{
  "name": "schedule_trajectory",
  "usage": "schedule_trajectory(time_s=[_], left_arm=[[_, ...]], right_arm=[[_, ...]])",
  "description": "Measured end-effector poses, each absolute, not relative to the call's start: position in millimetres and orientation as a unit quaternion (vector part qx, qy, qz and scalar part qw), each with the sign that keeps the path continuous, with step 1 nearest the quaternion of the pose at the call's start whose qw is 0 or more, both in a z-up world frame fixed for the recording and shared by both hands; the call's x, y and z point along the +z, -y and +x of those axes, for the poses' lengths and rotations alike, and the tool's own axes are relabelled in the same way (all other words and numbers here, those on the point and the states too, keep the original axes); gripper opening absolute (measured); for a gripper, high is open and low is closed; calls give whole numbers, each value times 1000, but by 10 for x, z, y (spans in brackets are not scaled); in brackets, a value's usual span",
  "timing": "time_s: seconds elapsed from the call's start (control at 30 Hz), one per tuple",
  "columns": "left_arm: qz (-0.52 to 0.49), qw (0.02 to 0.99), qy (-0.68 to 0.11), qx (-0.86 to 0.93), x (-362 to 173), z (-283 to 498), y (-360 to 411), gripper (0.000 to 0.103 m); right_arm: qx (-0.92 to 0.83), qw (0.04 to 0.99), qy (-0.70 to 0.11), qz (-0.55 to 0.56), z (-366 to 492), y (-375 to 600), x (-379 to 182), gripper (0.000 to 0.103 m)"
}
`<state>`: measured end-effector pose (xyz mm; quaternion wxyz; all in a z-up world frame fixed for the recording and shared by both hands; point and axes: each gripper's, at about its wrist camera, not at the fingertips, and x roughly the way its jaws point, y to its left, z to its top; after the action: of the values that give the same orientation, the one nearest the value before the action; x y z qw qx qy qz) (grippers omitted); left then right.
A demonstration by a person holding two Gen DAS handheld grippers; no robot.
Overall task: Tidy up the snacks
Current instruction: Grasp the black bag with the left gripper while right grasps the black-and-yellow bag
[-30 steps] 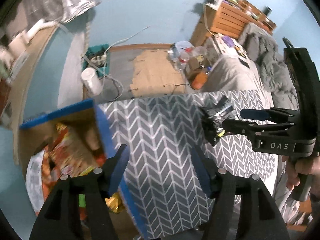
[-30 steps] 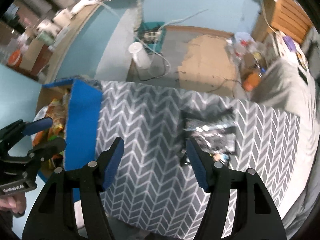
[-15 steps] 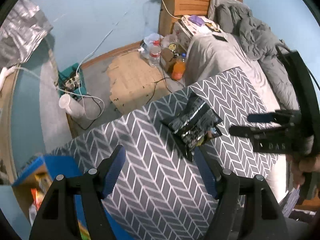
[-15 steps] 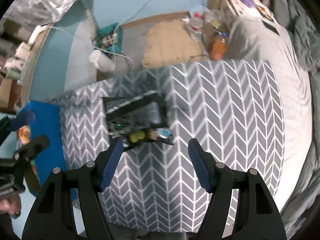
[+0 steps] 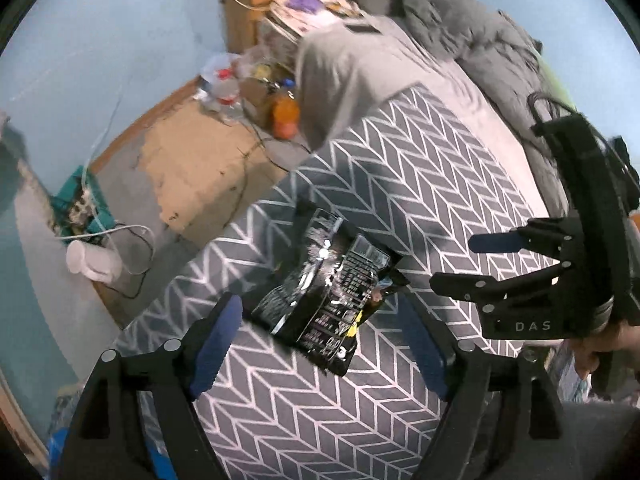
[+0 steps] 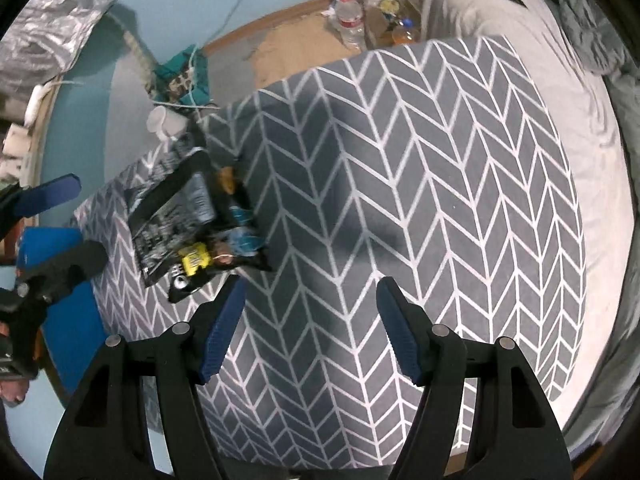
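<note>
- The black snack bag [image 5: 328,292] lay flat on the grey chevron cloth [image 5: 420,184] of the table, near the table's left part and just ahead of the left gripper [image 5: 320,344].
- The left gripper's jaws stood wide apart and held nothing; the bag sat between and beyond their blue pads, not touching them.
- The right gripper [image 6: 310,328] was likewise spread wide and empty, over bare cloth, with the bag off to its left.
- The bag looked light, thin and crinkly, with a glossy film that would likely slip and crumple; its contents were probably brittle.
- A hold on the flat sealed edge nearest the left gripper seemed safest, with a gentle pinch, not a squeeze across the puffed middle.
- The print on the bag was too blurred to read, so the kind of snack could not be told.
- The blue box [image 6: 60,288] showed only as an edge, cut off behind the left gripper; its contents were hidden.
</note>
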<state>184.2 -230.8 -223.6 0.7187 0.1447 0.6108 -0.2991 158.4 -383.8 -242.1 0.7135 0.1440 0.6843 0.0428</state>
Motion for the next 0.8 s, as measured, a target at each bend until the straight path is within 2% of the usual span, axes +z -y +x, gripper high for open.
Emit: schedule_trajectory(time_s=[0.37, 0.57, 0.63, 0.8], left_arm=[[222, 668, -639, -309, -2775, 1896, 2550, 83], [168, 655, -675, -294, -2927, 1977, 2475, 82], [159, 654, -684, -283, -2961, 1962, 2456, 75], [134, 654, -696, -265, -2980, 1827, 2424, 67]], right_arm=[[21, 698, -695, 171, 1402, 4148, -2517, 69], [19, 697, -695, 174, 1255, 4278, -2494, 69], [17, 698, -694, 176, 1223, 4296, -2475, 69], [15, 699, -692, 181, 1248, 4383, -2423, 69]])
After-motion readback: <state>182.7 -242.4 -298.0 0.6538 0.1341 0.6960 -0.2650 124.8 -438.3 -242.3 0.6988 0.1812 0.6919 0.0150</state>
